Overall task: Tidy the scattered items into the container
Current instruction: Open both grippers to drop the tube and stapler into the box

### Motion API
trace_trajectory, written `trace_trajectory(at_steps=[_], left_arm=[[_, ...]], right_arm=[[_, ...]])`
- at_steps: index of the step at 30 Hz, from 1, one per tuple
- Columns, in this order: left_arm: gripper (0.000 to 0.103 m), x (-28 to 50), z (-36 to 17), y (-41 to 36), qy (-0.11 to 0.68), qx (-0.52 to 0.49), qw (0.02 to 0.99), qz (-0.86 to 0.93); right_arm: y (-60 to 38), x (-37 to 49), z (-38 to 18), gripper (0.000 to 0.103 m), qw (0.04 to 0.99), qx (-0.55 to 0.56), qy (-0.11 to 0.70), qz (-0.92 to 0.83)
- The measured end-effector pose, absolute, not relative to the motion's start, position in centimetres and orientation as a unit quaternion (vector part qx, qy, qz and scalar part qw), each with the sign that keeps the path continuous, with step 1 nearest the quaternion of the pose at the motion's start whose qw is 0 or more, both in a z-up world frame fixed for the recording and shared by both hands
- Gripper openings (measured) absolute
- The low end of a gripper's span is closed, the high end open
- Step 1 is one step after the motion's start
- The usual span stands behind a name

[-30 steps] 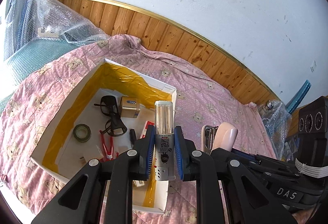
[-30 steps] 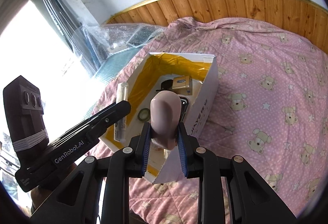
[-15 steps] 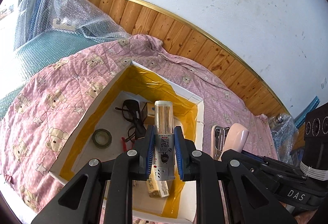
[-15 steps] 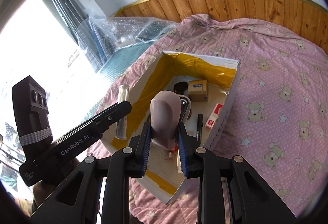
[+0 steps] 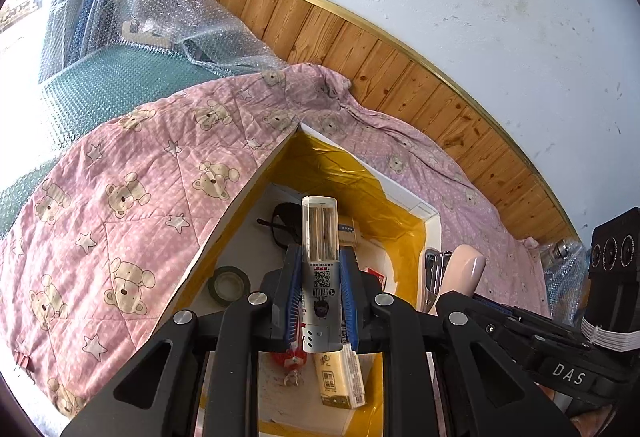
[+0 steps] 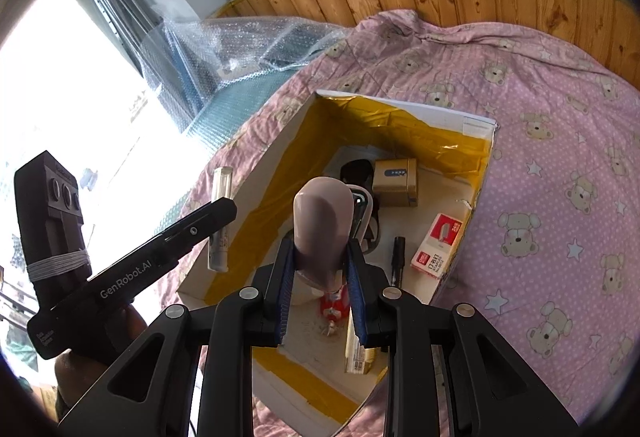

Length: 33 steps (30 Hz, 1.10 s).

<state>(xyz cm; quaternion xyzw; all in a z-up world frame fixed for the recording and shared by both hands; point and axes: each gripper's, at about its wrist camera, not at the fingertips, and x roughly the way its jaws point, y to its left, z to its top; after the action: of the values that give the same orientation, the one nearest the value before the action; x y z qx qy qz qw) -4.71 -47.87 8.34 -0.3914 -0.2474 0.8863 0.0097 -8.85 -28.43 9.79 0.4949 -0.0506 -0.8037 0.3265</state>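
Observation:
My left gripper (image 5: 319, 301) is shut on a clear toothpick tube (image 5: 319, 237) with a white label, held upright over the white box (image 5: 434, 229) lined with yellow tape. My right gripper (image 6: 322, 277) is shut on a pale pink stapler (image 6: 323, 225), also above the box (image 6: 476, 123). The stapler (image 5: 460, 275) shows at the right of the left wrist view, and the tube (image 6: 221, 217) at the left of the right wrist view. Inside the box lie black sunglasses (image 5: 286, 225), a tape roll (image 5: 229, 285), a gold box (image 6: 395, 183), a staple packet (image 6: 438, 245), a black pen (image 6: 397, 257) and a tissue pack (image 5: 340, 377).
The box rests on a pink bear-print quilt (image 5: 120, 217). Bubble wrap (image 5: 168, 17) covers things at the back left. A wood-panelled wall (image 5: 400, 73) runs behind the bed. A person's hand (image 6: 100, 353) holds the left gripper body.
Both grippers have moved forward and lower over the box, which now fills more of each view. Each still holds its item.

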Motion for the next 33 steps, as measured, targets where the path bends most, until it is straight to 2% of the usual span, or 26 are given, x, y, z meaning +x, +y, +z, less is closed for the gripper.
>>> trace_trajectory(at_steps=[9,11,12,13,14,26,28,30,33], left_arm=[[0.020,-8.6,6.1,-48.2,-0.243,-0.414,0.007,0.877],[0.020,-9.9,5.4,-48.4,-0.241,-0.419,0.006,0.875],[0.026,-10.6,4.9,-48.5,-0.243,-0.428,0.005,0.870],[0.032,-11.1,4.4,-48.8,-0.246,-0.434,-0.001,0.866],[0.033,-11.2,4.2,-49.1,-0.251,-0.434,-0.007,0.865],[0.033,-7.4,5.4,-50.5,-0.273,-0.427,-0.013,0.862],[0.036,-6.7,5.6,-50.0,-0.272,-0.430,-0.013,0.861],[0.039,-6.0,5.6,-49.2,-0.268,-0.436,-0.008,0.859],[0.040,-5.0,5.6,-48.0,-0.256,-0.446,-0.003,0.858]], right_arm=[[-29.6,-11.8,7.7,0.027,0.316,0.509,-0.052,-0.799],[-29.8,-12.9,6.8,0.031,0.308,0.511,-0.054,-0.801],[-29.7,-13.3,6.3,0.040,0.299,0.516,-0.056,-0.801],[-29.5,-13.8,5.8,0.044,0.289,0.521,-0.058,-0.801],[-29.4,-14.1,5.5,0.045,0.283,0.524,-0.061,-0.801],[-27.5,-11.4,6.3,0.046,0.280,0.531,-0.043,-0.798],[-27.7,-10.3,6.8,0.048,0.286,0.529,-0.033,-0.799],[-27.8,-9.3,7.1,0.056,0.285,0.530,-0.024,-0.798],[-28.0,-7.8,7.2,0.058,0.280,0.537,-0.008,-0.795]])
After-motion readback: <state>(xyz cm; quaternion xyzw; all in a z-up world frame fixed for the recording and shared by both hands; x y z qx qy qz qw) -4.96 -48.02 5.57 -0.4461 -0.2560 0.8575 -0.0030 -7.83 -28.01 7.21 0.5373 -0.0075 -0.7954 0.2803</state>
